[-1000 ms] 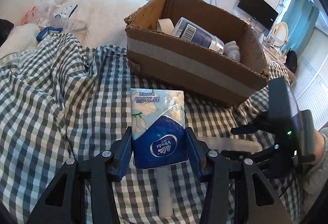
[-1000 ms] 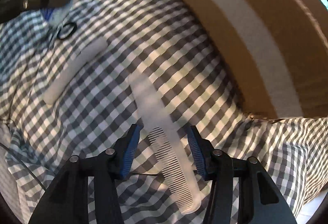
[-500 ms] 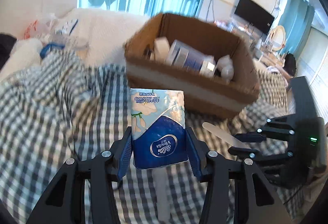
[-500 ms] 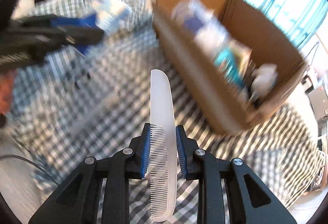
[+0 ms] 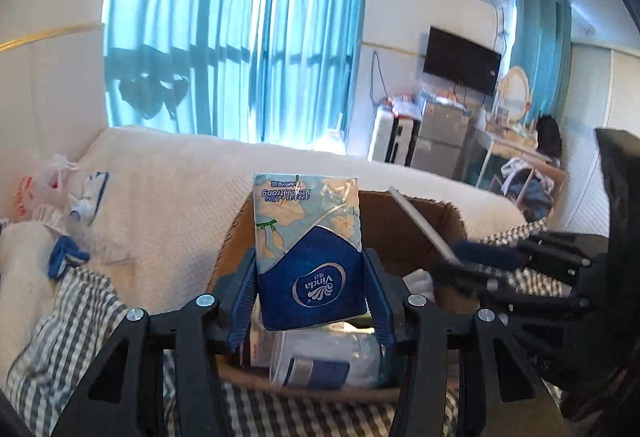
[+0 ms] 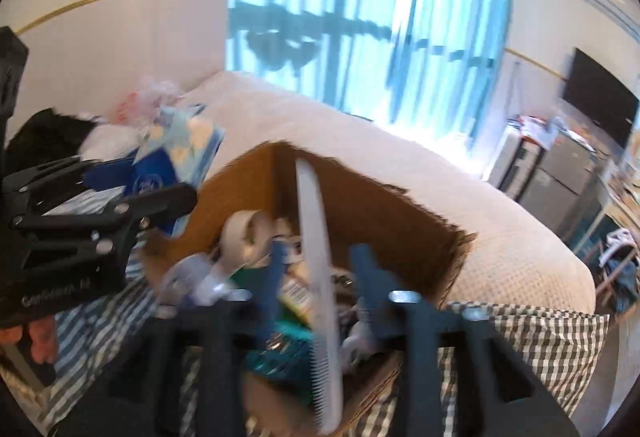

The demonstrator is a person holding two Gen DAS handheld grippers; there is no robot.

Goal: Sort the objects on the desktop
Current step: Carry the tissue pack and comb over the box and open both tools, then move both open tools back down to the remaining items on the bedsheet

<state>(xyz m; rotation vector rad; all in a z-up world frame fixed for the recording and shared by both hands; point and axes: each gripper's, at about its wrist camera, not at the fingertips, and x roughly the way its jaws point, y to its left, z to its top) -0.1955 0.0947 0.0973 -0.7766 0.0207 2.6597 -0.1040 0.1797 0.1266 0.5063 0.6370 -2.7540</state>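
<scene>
The left gripper (image 5: 310, 301) had its blue-padded fingers (image 5: 242, 301) on either side of a soft blue-and-white plastic-wrapped tissue pack (image 5: 310, 249), held upright above the open brown cardboard box (image 5: 420, 213). Its jaws were opening, and gaps showed between pads and wrapper low down, so whether they pressed on it I could not tell. The pack looked light and squashy with a slick film wrapper (likely to slide rather than drop cleanly), best taken across its wider middle.

The right gripper (image 6: 318, 277) was opening too, its fingers (image 6: 368, 273) standing well clear of a long translucent white plastic comb (image 6: 316, 249) that hung tilted between them over the box, seemingly let go. A thin, stiff, smooth thing like that would want pinching flat across its spine, not the teeth.

Inside the box lay a roll of white tape (image 6: 246, 233), a white-and-blue cylindrical bottle (image 5: 324, 361) and other small items too blurred to name. The box sat on a checked grey-and-white cloth (image 5: 60, 341) with a white bed (image 5: 180, 181) behind.
</scene>
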